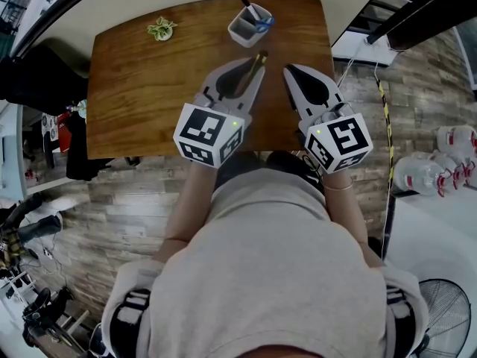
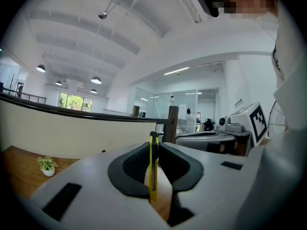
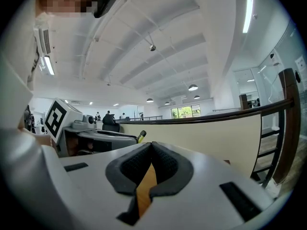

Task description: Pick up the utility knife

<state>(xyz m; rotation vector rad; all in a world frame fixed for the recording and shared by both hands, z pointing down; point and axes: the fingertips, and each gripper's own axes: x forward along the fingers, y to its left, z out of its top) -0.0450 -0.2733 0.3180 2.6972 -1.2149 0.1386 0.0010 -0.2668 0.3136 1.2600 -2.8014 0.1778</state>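
The left gripper (image 2: 154,146) had its fingers clenched on the knife (image 2: 153,176) above the tabletop (image 1: 149,88); the right gripper (image 3: 149,145) was closed, empty. Pinched only at the tips, the thin knife could twist free.

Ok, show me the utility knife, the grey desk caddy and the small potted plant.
utility knife (image 2: 153,171): left gripper view, middle of its yellow body.
grey caddy (image 1: 241,32): head view, its near outer wall.
potted plant (image 1: 161,28): head view, the green leaves.
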